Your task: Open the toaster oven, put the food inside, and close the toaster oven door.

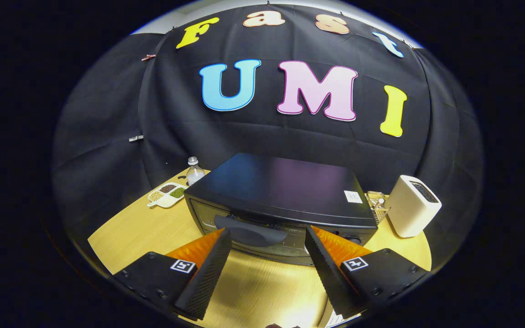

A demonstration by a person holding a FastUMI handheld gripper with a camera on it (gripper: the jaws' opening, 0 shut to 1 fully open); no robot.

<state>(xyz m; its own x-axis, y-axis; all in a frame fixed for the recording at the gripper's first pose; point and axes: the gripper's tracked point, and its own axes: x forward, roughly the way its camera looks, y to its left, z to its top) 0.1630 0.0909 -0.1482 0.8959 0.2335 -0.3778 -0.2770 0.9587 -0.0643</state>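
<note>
On the desk's (144,228) middle, just ahead of the fingers, stands the toaster oven (280,196), its door shut and its handle (251,233) facing the gap between the fingertips. The gripper (268,237) is spread wide and holds nothing. What the food is I cannot tell; a divided tray (167,195) and a bottle (194,171) sit toward the far left edge, a pale toaster (412,206) at the right. A shut door fits either food already inside or opening yet to come.

Black toaster oven (285,200) on wooden table, door shut, handle (251,233) facing fingers.
</note>
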